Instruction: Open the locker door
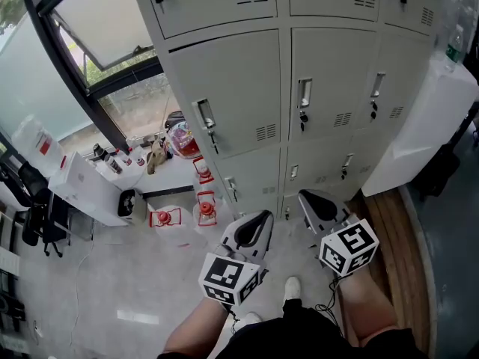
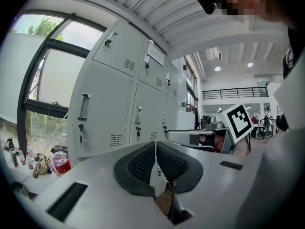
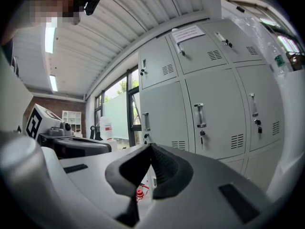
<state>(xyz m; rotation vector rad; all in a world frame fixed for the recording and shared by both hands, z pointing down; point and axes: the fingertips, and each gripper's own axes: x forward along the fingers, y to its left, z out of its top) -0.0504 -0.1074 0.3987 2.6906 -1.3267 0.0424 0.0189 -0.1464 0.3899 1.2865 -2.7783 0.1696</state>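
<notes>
Pointing level toward the lockers in the upper frame, left tool and right tool sit low centre, both pressed together, empty.

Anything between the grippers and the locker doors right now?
Nothing visible. The left gripper and right gripper, both shut and empty, face the locker doors across open air. The red items sit low on the floor by the leftmost column, below the handles.
</notes>
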